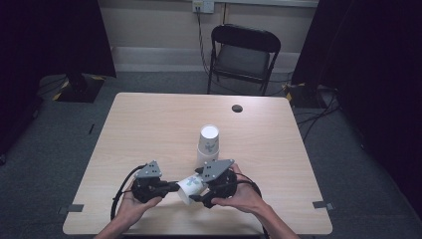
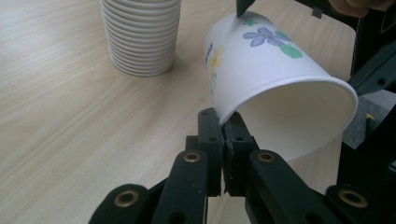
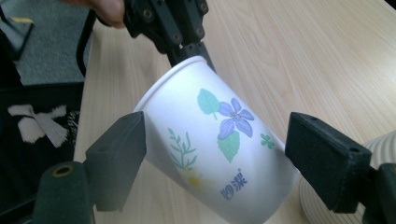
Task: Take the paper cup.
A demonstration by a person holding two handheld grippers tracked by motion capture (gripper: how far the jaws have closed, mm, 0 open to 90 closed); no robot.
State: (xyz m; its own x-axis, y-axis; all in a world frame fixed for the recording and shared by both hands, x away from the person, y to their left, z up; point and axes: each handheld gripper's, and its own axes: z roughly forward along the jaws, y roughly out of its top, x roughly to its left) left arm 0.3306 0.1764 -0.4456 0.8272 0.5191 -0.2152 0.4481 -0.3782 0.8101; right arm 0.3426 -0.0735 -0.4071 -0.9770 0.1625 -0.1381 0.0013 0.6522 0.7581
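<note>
A white paper cup (image 1: 191, 186) printed with flowers lies tilted on its side above the near part of the table, between the two grippers. My left gripper (image 1: 175, 187) is shut on the cup's rim; in the left gripper view the pads (image 2: 223, 126) pinch the rim wall of the cup (image 2: 266, 79). My right gripper (image 1: 204, 191) is open, and its jaws stand on either side of the cup's body (image 3: 210, 140). The left pad (image 3: 116, 154) lies close against the cup's side, while the right pad (image 3: 322, 154) stands a little off it. The left gripper (image 3: 196, 49) shows at the cup's rim.
A stack of paper cups (image 1: 208, 144) stands upside down on the wooden table (image 1: 149, 129), just beyond the grippers, and appears again in the left gripper view (image 2: 140, 32). A small black cap (image 1: 237, 108) sits near the far edge. A folding chair (image 1: 244, 55) stands behind the table.
</note>
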